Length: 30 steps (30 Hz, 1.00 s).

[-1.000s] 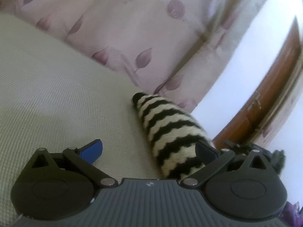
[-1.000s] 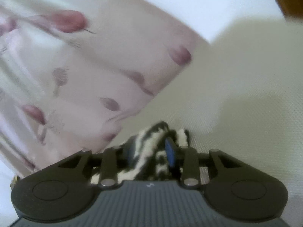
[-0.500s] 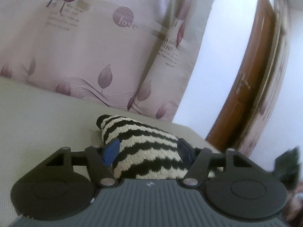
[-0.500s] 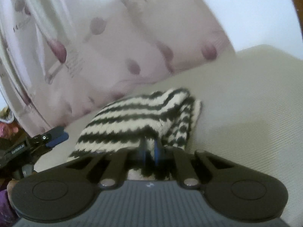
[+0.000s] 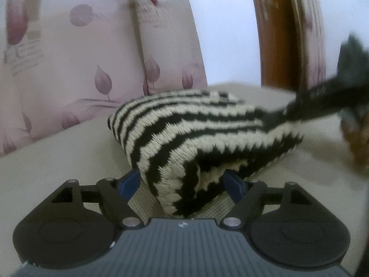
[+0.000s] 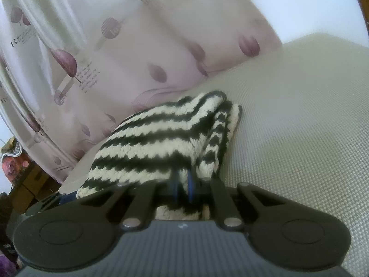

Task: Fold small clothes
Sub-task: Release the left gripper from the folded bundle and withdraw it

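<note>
Right, I'm over a beige woven mattress (image 6: 299, 106), pink leaf-print curtain (image 6: 143, 46) behind, white wall & brown door frame (image 5: 272, 34) beyond. Striped knit (image 5: 196, 133) lies folded on it. L gripper (image 5: 182, 182) spread wide round its corner; R gripper (image 6: 183, 184) clenched on its edge.

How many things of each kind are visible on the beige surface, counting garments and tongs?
Striped knitted garments: 1, the black-and-cream piece on the beige surface.
Tongs: 2, the left tongs open around its near corner and the right tongs shut on its edge.
Total: 3.
</note>
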{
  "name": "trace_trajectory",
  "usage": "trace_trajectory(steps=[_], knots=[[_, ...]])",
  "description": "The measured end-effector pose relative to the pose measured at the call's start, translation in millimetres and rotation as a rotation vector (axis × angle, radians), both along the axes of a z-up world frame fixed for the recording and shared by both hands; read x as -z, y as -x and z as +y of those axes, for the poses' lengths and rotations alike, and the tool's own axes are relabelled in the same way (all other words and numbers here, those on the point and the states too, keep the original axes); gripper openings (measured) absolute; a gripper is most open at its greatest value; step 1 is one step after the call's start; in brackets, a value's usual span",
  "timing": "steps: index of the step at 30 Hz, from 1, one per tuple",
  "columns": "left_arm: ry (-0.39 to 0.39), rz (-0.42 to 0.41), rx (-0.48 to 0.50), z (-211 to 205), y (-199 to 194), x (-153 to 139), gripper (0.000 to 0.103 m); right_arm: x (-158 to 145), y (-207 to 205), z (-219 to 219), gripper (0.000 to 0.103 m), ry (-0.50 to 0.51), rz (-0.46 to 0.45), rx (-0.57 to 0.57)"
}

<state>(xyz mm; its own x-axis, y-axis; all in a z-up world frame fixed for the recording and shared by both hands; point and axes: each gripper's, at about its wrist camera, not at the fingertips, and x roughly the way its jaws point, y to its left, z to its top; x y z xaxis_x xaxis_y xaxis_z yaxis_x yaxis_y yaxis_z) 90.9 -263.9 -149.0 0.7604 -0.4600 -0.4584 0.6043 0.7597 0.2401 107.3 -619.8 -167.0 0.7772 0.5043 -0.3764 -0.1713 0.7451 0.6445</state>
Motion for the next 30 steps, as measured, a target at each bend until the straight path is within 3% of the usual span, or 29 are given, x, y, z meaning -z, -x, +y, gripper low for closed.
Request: trace_trajectory(steps=[2, 4, 5, 6, 8, 10, 12, 15, 16, 20, 22, 23, 25, 28, 30], knots=[[-0.042, -0.012, -0.075, -8.3, -9.0, 2.4, 0.079, -1.1, -0.9, 0.8, 0.008, 0.002, 0.004, 0.003], [0.013, -0.013, -0.176, -0.6, -17.0, -2.7, 0.081, -1.4, -1.2, 0.6, 0.008, 0.004, 0.008, 0.005], [0.036, 0.010, -0.273, 9.1, -23.8, -3.7, 0.086, -0.8, -1.5, 0.2, 0.008, 0.005, 0.012, 0.007], [0.064, 0.062, -0.334, 19.4, -29.2, -2.6, 0.087, 0.5, -2.3, -0.1, 0.008, 0.001, 0.020, 0.010], [0.199, 0.234, -0.400, 52.0, -37.9, 5.9, 0.090, 3.0, -3.9, -1.2, 0.008, -0.017, 0.035, 0.007], [0.220, 0.239, -0.407, 61.9, -34.6, 6.0, 0.091, 3.7, -4.6, 1.1, 0.008, -0.016, 0.038, -0.006], [0.190, 0.209, -0.399, 60.1, -27.5, 3.4, 0.091, 3.5, -3.4, 5.7, 0.008, 0.001, 0.033, -0.020], [0.213, 0.240, -0.331, 59.8, -15.7, -3.7, 0.089, 1.6, -2.1, 7.7, 0.008, 0.018, 0.033, -0.020], [0.200, 0.216, -0.334, 60.5, -8.6, -10.2, 0.089, 0.7, -1.7, 8.0, 0.008, 0.020, 0.030, -0.024], [0.343, 0.094, -0.273, 70.8, 12.2, -48.3, 0.089, 0.3, -0.1, 8.1, 0.009, 0.021, 0.024, -0.028], [0.405, 0.079, -0.218, 60.5, 0.3, -64.7, 0.083, 2.4, -0.3, 7.0, 0.009, 0.010, 0.023, -0.026], [0.426, 0.083, -0.179, 53.5, -10.4, -70.4, 0.073, 3.3, -0.2, 6.7, 0.009, 0.001, 0.024, -0.024], [0.447, 0.110, -0.112, 33.7, -35.4, -73.3, 0.061, 4.7, 0.6, 6.2, 0.009, -0.008, 0.022, -0.019], [0.439, 0.106, -0.019, 8.1, -68.3, -59.0, 0.058, 4.7, 3.2, 6.8, 0.009, -0.010, 0.020, -0.016], [0.375, 0.178, -0.019, -4.0, -87.0, -39.6, 0.053, 3.8, 5.0, 4.1, 0.011, -0.020, 0.015, -0.020]])
